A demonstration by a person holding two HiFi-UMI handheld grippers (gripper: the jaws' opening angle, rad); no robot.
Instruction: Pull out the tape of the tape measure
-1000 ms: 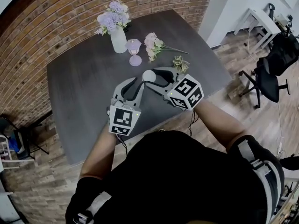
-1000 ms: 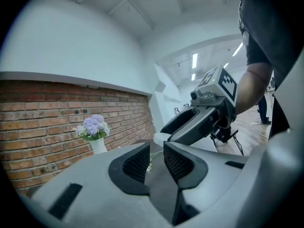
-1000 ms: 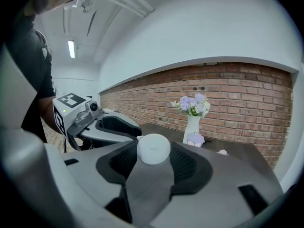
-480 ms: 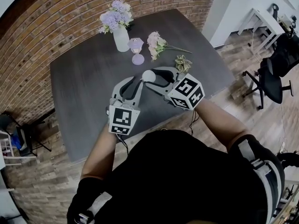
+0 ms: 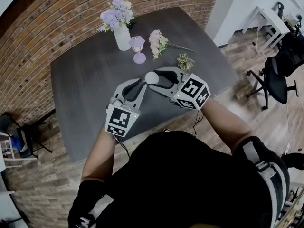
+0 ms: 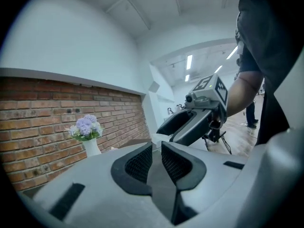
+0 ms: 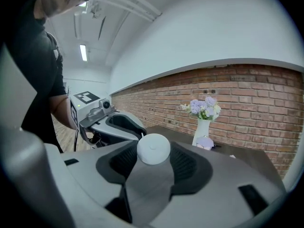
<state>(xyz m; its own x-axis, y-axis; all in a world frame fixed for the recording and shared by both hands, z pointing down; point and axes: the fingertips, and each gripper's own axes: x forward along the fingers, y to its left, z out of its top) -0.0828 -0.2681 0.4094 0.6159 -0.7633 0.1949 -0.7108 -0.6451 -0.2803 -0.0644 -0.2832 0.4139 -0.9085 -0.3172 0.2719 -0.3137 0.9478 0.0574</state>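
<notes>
From the head view, my right tongs were clamped on the small round white tape measure, one jaw on each side of it, holding it clear of the dark surface. My left tongs pointed at it from the left, their tips just beside the case. Beyond both tips stood a white vase of purple flowers. A small purple ornament sat nearer the tongs. A pink flower stem lay beyond my right tongs, and a green sprig lay close by their upper jaw.

In the left gripper view, my left tongs were drawn almost together. Only a thin slit was left between the ribbed pads, and I saw nothing in it. The right tongs hung just ahead and to the right of them. The vase stood far off to the left, in front of the brick wall.

In the right gripper view, the tape measure sat squarely between the pads of my right tongs, which pressed on both its sides. I could not make out any drawn tape. My left tongs came in from the left, their tips close to the case. The vase and the ornament stood ahead and to the right.
</notes>
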